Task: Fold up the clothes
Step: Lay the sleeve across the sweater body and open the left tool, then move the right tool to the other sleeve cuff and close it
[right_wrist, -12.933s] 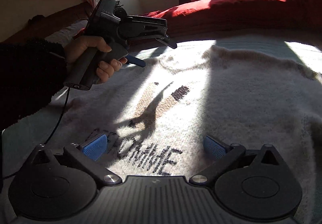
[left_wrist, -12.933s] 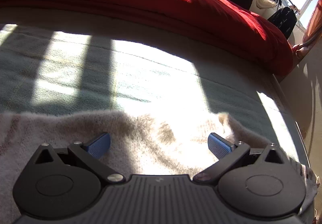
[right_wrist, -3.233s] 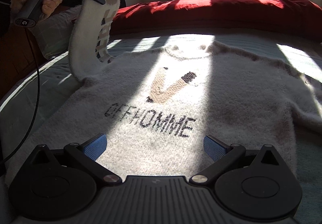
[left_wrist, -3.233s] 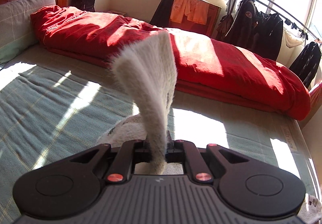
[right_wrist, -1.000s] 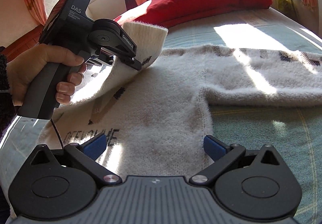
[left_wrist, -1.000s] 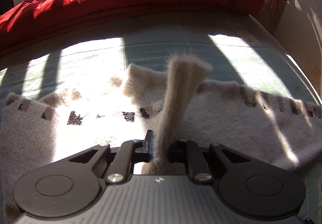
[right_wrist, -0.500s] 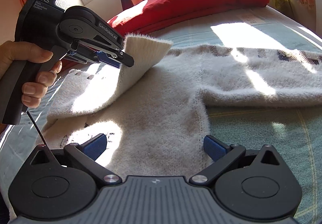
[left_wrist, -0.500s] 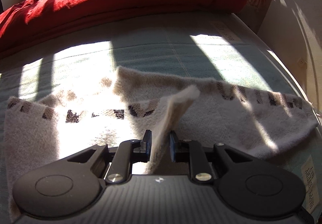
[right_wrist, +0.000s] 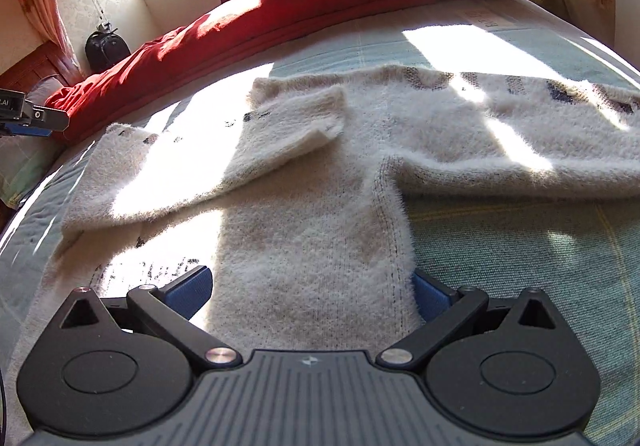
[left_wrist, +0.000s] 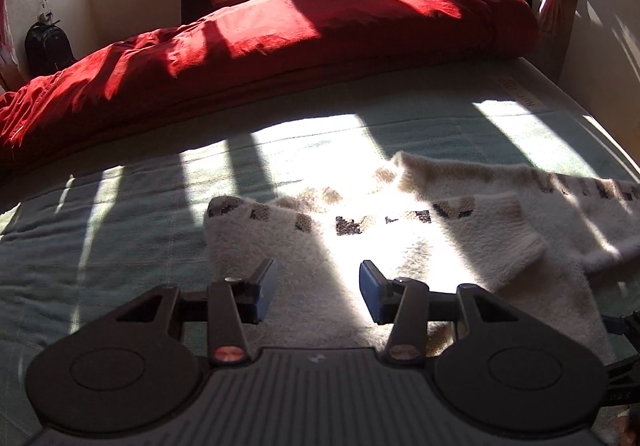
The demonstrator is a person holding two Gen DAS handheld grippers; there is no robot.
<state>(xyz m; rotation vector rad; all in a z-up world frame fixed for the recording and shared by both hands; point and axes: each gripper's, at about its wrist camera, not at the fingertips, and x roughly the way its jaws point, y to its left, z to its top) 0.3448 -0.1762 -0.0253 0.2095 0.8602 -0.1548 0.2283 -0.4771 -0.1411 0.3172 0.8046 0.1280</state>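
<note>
The fluffy sweater [right_wrist: 304, 230] is soft and limp; take its right sleeve [right_wrist: 520, 149] at the cuff. Left gripper [left_wrist: 318, 288] is opening, empty; right gripper [right_wrist: 310, 292] stands wide, holding nothing.

Sweater [right_wrist: 304, 213]: fuzzy, long-napped cream knit with dark woven marks; matt.
Bed sheet [left_wrist: 120, 213]: pale green woven cloth, finely textured, matt.
Duvet [left_wrist: 280, 41]: red cloth, soft and creased, dull sheen in sun.
Left gripper [left_wrist: 319, 292]: matt black plastic body, ribbed grey housing, blue ridged pads [left_wrist: 267, 288], small metal pivot pins.
Right gripper [right_wrist: 310, 292]: same finish.
Headboard [right_wrist: 28, 65]: reddish wood.
</note>
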